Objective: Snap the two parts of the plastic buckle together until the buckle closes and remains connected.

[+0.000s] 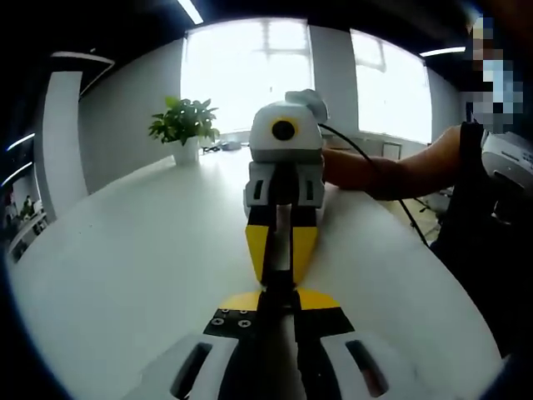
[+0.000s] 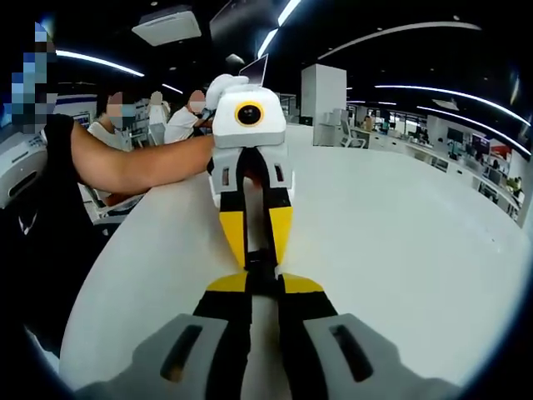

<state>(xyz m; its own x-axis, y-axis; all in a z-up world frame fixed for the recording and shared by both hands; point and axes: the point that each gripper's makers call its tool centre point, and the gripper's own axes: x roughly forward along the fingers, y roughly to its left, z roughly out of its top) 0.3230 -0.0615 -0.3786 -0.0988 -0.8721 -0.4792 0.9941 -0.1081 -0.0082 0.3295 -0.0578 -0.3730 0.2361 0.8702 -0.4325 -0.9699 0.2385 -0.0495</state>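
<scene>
Over the white table [image 1: 125, 275], your left gripper [image 1: 279, 302] and right gripper [image 2: 262, 287] each clamp a buckle half [image 1: 280, 279]; press them squarely together until they latch.

1. The left tongs [image 1: 279, 310] and right tongs [image 2: 263, 293] meet tip to tip over the desk [image 1: 133, 267].
2. A potted plant [image 1: 185, 129] stands near the desk's far edge.

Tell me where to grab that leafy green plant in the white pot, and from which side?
Grip the white pot, not the leaves. Come in level from the side, jaws straddling it low: it stands upright on the white table, and the foliage spreads over its top, likely blocking a grasp from above.
</scene>
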